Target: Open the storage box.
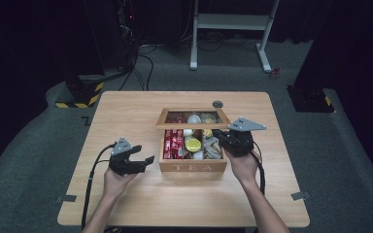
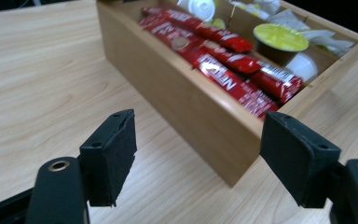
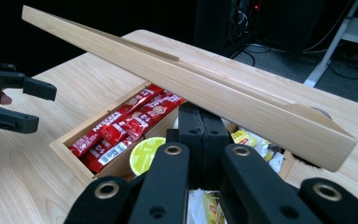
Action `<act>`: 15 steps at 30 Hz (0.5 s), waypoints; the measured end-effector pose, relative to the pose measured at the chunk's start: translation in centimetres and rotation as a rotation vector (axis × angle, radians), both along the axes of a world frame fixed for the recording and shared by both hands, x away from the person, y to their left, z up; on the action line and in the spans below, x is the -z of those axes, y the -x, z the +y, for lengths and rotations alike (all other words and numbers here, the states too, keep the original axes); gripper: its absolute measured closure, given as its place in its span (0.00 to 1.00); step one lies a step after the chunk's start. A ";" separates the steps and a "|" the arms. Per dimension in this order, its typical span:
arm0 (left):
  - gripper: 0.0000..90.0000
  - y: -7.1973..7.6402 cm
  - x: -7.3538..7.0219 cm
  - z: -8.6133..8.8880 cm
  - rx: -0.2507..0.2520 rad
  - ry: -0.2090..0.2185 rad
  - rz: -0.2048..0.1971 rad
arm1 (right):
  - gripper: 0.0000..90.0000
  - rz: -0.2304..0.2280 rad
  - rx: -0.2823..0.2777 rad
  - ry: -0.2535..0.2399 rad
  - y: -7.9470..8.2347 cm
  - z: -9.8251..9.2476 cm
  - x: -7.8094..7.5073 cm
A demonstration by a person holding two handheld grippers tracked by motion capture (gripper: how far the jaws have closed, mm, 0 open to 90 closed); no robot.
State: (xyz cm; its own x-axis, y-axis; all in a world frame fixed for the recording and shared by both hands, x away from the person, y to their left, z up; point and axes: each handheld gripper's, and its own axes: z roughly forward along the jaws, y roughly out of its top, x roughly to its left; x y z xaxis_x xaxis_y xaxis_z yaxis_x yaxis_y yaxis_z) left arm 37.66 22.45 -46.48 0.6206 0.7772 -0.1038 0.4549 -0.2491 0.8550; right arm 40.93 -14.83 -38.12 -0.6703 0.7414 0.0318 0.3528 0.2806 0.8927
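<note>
Tongs (image 1: 222, 134) under wooden tea box (image 1: 193, 167) lid (image 1: 193, 118)

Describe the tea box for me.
The tea box is light wood with "TEA" on its front wall. Its glass-paned lid stands open at the back. Compartments hold red sachets, a yellow-lidded capsule and pale packets. It sits mid-table; the right gripper, jaws shut, reaches inside.

Light wooden tea box (image 1: 193, 166); red sachets (image 2: 223, 60); yellow-lidded capsule (image 2: 280, 37); black claws.
</note>
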 end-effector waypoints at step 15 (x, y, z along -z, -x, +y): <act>0.30 -1.0 -1.0 -3.3 0.057 -0.070 -0.037 | 1.00 -0.007 0.004 -0.003 -0.5 0.0 -0.7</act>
State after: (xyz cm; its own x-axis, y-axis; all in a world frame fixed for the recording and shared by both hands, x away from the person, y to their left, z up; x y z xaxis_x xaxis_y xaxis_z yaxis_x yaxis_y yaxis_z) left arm 38.65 19.11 -45.43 0.6665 0.7451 -0.0265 0.4068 -0.3336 0.8504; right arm 41.41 -14.88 -37.43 -0.6679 0.7437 0.0296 0.3479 0.2768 0.8957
